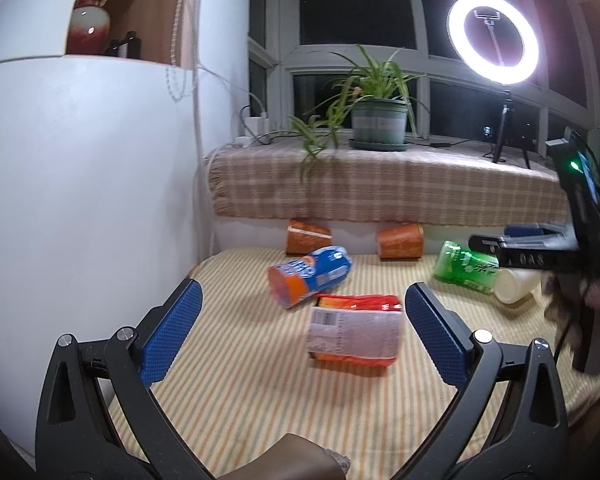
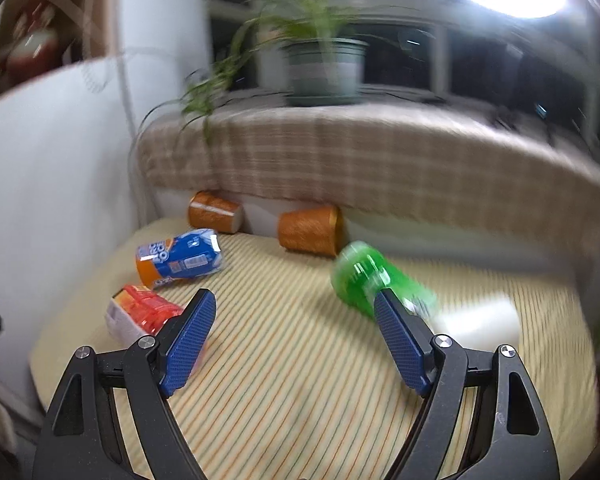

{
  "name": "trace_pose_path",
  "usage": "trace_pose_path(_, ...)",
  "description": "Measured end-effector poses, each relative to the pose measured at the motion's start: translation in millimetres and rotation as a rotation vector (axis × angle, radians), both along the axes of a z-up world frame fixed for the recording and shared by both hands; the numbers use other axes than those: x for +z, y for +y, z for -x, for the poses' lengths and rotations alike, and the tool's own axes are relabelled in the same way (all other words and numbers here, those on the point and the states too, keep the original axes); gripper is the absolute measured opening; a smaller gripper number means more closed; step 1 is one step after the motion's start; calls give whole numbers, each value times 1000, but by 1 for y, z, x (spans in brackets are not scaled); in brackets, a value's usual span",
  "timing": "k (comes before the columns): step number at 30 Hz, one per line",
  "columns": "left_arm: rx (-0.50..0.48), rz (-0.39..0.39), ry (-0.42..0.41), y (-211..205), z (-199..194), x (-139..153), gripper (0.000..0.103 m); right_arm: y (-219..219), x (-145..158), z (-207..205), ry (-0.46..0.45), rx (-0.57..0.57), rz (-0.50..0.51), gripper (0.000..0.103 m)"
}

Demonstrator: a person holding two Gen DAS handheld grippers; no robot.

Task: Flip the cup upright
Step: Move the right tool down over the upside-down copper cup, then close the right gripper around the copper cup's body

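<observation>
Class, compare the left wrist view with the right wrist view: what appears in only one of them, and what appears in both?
Only the left wrist view shows the whole ring light on its tripod and the right hand-held gripper from the side, near the green cup. Only the right wrist view shows the right hand-held gripper's open jaws, with the green cup behind its right finger. Both share the striped cloth, blue cup, two brown cups, white cup, red packet and potted plant.

striped mat, toppled cups, packet
</observation>
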State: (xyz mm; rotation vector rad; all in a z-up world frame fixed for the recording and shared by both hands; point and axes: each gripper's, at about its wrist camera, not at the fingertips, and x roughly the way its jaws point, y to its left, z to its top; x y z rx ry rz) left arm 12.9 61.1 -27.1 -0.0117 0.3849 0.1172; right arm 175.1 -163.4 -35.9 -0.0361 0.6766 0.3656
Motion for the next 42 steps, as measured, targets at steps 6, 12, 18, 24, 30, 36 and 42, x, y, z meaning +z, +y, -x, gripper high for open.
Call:
trace_pose_path(6,45,5,28,20,-5,-9,103,38,0,-48,-2,311,204,81)
trace_pose_path(12,90,1,55,35,-13,-19,103,77,-16,-89,13,553,480,81)
trace_pose_path(18,149,28,82,55,-26,-29,103,101,-43,-137,78,700,701,79)
trace_pose_path(24,175,47,119,68,-40,-40,103,118,-67,-164,145,806,833,79)
trace_pose_path(30,176,51,132,74,-50,-44,103,124,-85,-186,204,844,869,73)
trace_pose_path(36,187,66,142,79,-56,-46,103,130,-94,-204,219,849,885,71)
trace_pose_path(42,183,61,151,77,-59,-48,103,132,-107,-206,199,871,953,70)
